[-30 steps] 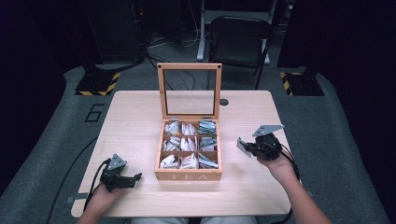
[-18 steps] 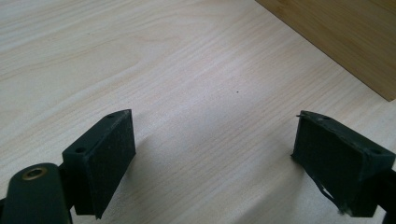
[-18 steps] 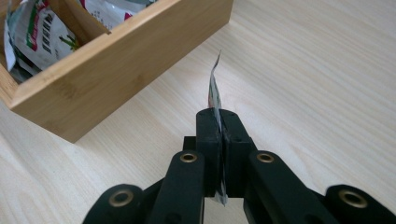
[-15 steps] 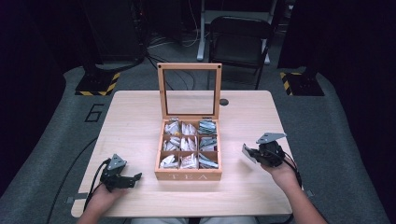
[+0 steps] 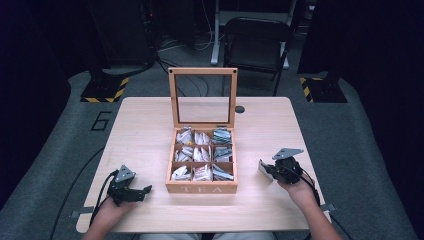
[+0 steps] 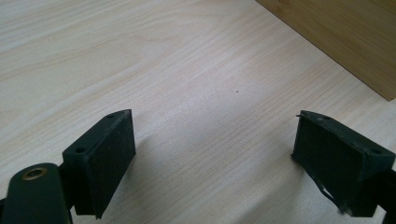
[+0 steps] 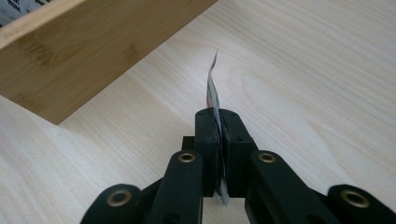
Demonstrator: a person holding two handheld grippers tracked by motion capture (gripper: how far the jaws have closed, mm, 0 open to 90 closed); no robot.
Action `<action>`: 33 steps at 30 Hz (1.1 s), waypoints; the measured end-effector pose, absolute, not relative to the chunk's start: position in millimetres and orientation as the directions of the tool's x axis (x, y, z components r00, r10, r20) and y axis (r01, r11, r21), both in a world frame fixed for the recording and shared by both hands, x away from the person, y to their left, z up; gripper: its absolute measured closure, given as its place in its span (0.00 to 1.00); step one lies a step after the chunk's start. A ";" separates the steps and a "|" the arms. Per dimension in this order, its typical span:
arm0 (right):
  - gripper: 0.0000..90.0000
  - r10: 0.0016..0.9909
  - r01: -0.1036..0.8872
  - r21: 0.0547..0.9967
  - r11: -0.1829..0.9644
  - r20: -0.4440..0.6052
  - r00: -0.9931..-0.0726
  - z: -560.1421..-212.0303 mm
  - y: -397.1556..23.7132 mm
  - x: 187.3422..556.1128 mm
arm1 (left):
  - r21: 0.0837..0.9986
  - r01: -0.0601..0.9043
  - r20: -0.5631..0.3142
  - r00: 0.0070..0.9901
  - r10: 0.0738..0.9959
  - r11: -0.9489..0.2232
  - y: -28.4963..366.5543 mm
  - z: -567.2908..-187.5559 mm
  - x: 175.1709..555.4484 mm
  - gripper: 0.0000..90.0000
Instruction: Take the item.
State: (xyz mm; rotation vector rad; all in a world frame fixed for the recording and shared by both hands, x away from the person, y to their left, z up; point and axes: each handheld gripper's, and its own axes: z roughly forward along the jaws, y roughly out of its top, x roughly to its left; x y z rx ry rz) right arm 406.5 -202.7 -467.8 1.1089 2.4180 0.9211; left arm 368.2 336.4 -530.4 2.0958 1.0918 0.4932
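A thin tea bag packet (image 7: 213, 91) was held edge-on between the closed jaws of the right gripper (image 7: 219, 122), which were clamped tight on it, with its upper part sticking out beyond the pads and curling slightly. In the high view the same packet (image 5: 263, 168) was seen as a pale slip at the front of the right gripper (image 5: 272, 171), low over the table (image 5: 145, 130) and just to the right of the wooden tea box (image 5: 202, 189), apart from its side wall. In the right gripper view the side wall of the box (image 7: 84, 56) was seen running across the upper left, near the packet but not touching it.

The box was placed at the middle of the table with its glass-paned lid (image 5: 202, 97) stood upright at the back. Nine compartments were shown inside, each filled with packets (image 5: 194, 153).

The left gripper (image 5: 135, 192) was held close to the table's near left part, well apart from the box. Its jaws were spread wide, with nothing between them but bare wood, and a corner of the box (image 6: 345, 42) was seen at the upper right of the left gripper view. A dark chair (image 5: 257, 42) was stood behind the table.
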 end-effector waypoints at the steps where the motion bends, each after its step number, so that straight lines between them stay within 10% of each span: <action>1: 0.96 0.755 0.554 0.671 0.493 -0.014 -0.656 -469.0 -203.2 406.1 | 0.741 0.549 0.009 0.568 0.823 -0.388 336.3 -530.6 368.2 0.14; 33: 0.57 0.724 0.525 0.717 0.459 0.041 -0.688 -468.4 -191.4 386.1 | 0.739 0.550 0.009 0.571 0.821 -0.390 336.5 -530.4 368.2 0.14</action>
